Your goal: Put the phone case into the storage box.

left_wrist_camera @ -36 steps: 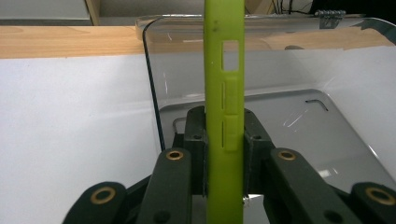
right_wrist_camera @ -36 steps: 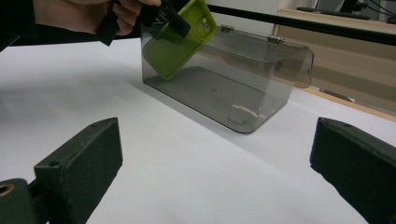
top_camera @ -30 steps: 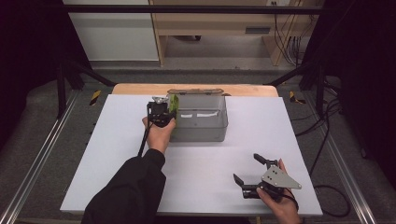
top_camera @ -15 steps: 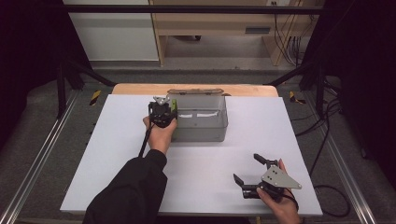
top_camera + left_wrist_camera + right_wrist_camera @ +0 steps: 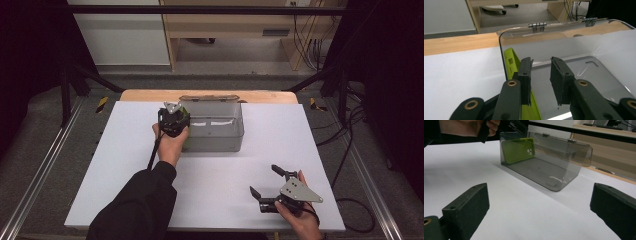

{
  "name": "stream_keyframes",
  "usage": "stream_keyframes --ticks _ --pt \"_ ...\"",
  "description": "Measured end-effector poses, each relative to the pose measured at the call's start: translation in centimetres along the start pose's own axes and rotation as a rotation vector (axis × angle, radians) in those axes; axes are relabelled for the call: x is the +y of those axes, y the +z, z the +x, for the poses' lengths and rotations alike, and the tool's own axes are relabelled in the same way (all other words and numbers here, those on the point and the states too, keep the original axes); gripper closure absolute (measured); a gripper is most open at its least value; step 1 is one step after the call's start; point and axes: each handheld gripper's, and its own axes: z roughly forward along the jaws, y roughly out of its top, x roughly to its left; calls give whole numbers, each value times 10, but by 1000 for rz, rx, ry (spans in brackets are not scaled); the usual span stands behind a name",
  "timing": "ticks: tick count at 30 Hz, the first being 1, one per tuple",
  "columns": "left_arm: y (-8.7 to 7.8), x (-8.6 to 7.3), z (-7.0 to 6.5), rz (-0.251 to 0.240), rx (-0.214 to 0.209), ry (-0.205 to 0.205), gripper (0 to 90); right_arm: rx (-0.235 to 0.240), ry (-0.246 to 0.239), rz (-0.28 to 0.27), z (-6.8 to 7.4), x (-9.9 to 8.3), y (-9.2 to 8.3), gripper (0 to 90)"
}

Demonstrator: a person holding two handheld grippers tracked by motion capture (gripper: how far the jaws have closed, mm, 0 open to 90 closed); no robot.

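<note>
The green phone case (image 5: pixel 517 150) already stands inside the clear plastic box (image 5: pixel 212 131), leaning on edge against the box's end wall nearest the left hand, so the placing looks done; what seems left is to draw the left gripper (image 5: pixel 541 75) out of the box and perhaps shut the hinged lid (image 5: pixel 564 27), which stands open at the back. In the left gripper view its two black jaws have just been opening and stand parted with nothing between them, the case lying just beside the left jaw and, as far as this angle allows, no longer pressed by it. In the high view the left hand (image 5: pixel 170 142) reaches forward over the box's left end, the gripper pointing down into it. The right gripper (image 5: pixel 267 187) rests low over the white table (image 5: pixel 125 190) near its front edge, well apart from the box, jaws spread wide and empty, aimed toward the box
</note>
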Motion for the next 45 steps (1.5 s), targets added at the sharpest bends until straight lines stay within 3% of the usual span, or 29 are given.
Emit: stream_keyframes --ticks 8,26,45 --pt "0 0 -1 -4 -2 4 673 0 -1 0 0 0 0 24" --pt "-1 0 -2 -36 -31 10 484 2 -3 0 0 0 0 24" --pt "0 0 -4 -61 -56 17 401 3 -4 1 0 0 0 24"
